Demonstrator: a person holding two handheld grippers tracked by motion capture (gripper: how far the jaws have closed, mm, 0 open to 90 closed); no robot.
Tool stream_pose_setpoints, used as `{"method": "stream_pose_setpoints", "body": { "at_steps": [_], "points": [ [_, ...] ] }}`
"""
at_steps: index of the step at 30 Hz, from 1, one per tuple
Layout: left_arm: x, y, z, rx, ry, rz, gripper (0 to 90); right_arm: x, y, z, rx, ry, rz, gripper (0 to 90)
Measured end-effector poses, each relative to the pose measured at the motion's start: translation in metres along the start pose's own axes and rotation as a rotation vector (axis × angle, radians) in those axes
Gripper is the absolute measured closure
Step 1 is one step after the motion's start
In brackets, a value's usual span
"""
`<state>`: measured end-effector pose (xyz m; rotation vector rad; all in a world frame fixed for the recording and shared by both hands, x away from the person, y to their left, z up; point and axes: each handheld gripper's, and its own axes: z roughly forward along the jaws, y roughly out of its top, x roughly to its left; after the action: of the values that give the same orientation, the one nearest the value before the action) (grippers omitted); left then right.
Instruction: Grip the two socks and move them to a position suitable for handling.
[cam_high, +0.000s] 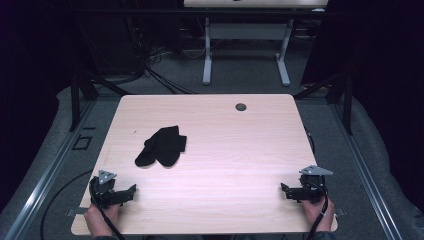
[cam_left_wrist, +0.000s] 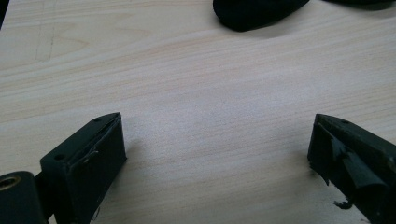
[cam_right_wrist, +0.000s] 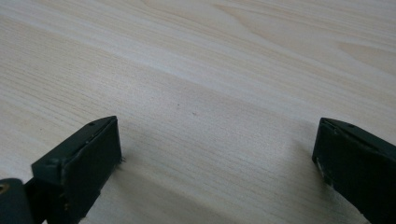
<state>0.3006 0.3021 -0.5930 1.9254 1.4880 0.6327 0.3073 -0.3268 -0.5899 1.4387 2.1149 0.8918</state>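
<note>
Pale wood-grain table (cam_high: 230, 165) bearing a pair of black socks (cam_high: 162, 146), a soft matte heap lying crumpled and partly overlapped on its left half, with no readable brand, label or writing on them. The left hand-held gripper (cam_high: 131, 191) rests at the near left corner, jaws spread wide and empty, the socks well ahead of it; a rounded black sock end (cam_left_wrist: 254, 14) appears in its view. The right hand-held gripper (cam_high: 284, 189) sits at the near right corner, likewise wide open, holding nothing.
</note>
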Motion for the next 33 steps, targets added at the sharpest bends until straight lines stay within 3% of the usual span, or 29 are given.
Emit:
{"method": "stream_pose_setpoints", "body": {
  "at_steps": [14,21,25,33],
  "points": [
    [0.0,0.0,0.0,0.001,-0.003,0.002,4.4,0.0,0.0,0.0,0.0,-0.003,0.0,0.8],
    [0.002,0.004,-0.003,-0.014,-0.047,-0.011,5.3,0.0,0.0,0.0,-0.001,0.001,0.001,0.8],
    [-0.003,0.021,-0.009,-0.036,-0.075,-0.001,4.2,0.0,0.0,0.0,-0.003,-0.003,0.003,0.8],
    [-0.018,0.071,-0.014,-0.059,-0.139,0.061,2.3,0.0,0.0,0.0,0.0,-0.003,0.0,0.8]
  ]
}}
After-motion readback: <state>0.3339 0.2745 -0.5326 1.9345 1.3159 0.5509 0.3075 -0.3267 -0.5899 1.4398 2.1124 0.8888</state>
